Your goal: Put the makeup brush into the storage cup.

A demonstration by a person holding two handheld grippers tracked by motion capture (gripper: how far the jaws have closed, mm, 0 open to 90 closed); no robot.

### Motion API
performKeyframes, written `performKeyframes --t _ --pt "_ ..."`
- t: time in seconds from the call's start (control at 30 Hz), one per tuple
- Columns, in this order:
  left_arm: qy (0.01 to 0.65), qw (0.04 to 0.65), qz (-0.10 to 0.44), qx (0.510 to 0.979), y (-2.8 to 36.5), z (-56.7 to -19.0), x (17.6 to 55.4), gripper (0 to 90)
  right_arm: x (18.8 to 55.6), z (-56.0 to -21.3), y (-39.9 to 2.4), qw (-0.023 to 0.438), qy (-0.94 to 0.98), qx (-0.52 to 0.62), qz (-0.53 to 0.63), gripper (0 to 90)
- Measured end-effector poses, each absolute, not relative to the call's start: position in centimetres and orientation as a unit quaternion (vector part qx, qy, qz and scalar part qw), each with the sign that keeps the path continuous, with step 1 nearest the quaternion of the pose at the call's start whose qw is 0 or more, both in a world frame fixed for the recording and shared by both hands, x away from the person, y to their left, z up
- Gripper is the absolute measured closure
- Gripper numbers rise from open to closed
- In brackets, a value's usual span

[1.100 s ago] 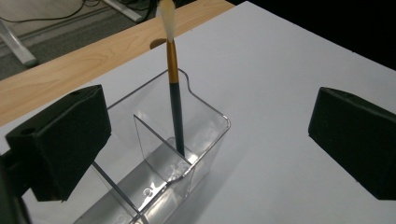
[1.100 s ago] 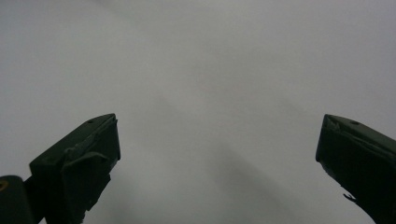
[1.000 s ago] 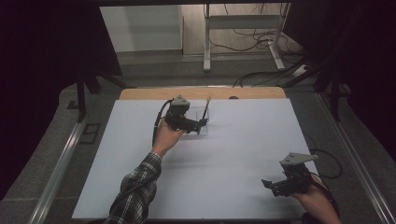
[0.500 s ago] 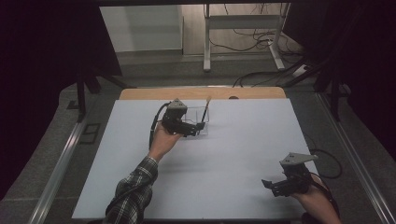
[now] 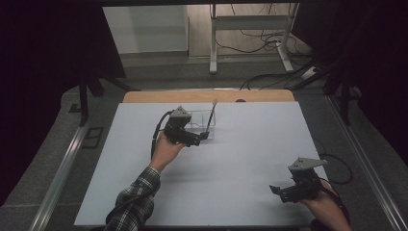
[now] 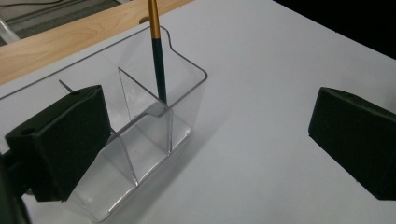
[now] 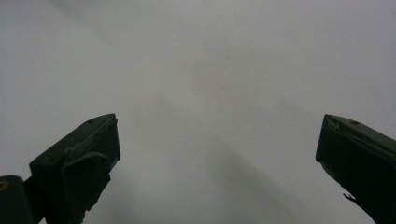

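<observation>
Brush (image 6: 158,65) stands in end cell of holder (image 6: 187,100). My left gripper (image 5: 201,138) just beside holder, jaws wide, empty. Right gripper (image 5: 280,191) well apart, agape. Drop looks done; next, back off without nudging holder.

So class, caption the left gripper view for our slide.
Open left gripper beside a clear plastic divided organiser holding an upright dark, gold-banded brush.

Right gripper (image 7: 217,154): two black jaws rise from bottom corners, wide apart, nothing between them. Left jaw shows flat inner pad and chunky body; right jaw cut by frame edge, small ragged bit at lower edge. Behind jaws, plain pale grey table (image 7: 210,70), with faint darker band running diagonally across it. Surface soft, blurred.
</observation>
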State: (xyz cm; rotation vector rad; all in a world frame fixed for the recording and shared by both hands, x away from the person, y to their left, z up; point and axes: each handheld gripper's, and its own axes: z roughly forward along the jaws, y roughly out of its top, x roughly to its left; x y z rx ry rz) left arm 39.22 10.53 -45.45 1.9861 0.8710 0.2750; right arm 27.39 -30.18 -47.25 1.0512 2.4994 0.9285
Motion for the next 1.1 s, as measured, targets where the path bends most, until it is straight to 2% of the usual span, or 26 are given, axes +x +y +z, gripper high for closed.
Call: performKeyframes --t 1.1 --pt "0.355 0.463 0.103 0.806 11.4 -45.7 36.1 0.0 27.4 -47.2 -30.1 0.14 0.864 0.362 0.32 0.0"
